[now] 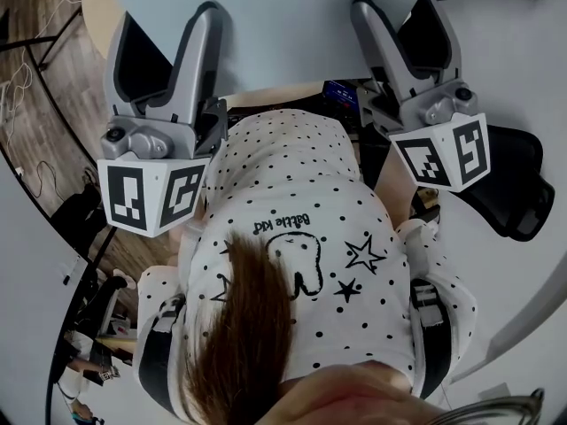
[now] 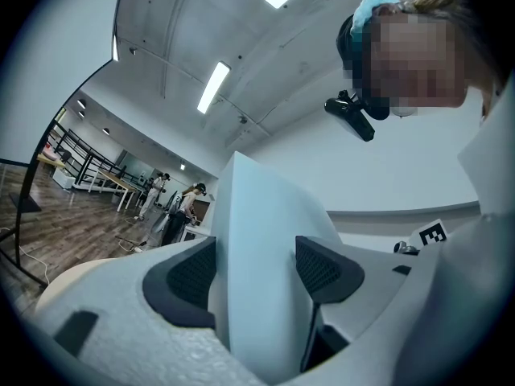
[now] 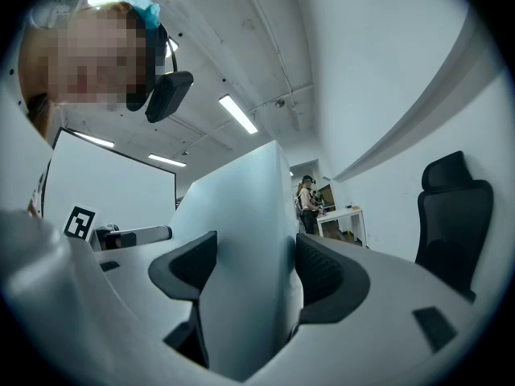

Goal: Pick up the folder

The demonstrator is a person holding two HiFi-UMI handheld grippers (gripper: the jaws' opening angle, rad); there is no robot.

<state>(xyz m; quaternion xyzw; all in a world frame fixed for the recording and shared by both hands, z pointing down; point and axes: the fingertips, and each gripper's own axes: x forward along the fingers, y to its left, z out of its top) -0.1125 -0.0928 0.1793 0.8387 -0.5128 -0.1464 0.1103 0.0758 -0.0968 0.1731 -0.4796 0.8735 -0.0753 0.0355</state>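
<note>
The folder (image 1: 266,25) is a pale blue sheet held up in the air, across the top of the head view. My left gripper (image 1: 166,42) is shut on its left part and my right gripper (image 1: 403,27) on its right part. In the left gripper view the folder (image 2: 257,207) stands edge-on between the dark pads (image 2: 326,268) of the left gripper (image 2: 256,270), pinched. The right gripper view shows the same: the folder (image 3: 241,215) rises out of the right gripper (image 3: 253,273), clamped between both pads. The folder's far part is out of frame.
Below the grippers is the person's white spotted shirt (image 1: 292,228). A black office chair (image 1: 505,184) stands at the right, also the chair (image 3: 451,215). Wood floor with cables (image 1: 35,104) lies at the left. People stand far off by desks (image 2: 173,207), and one by a white desk (image 3: 346,215).
</note>
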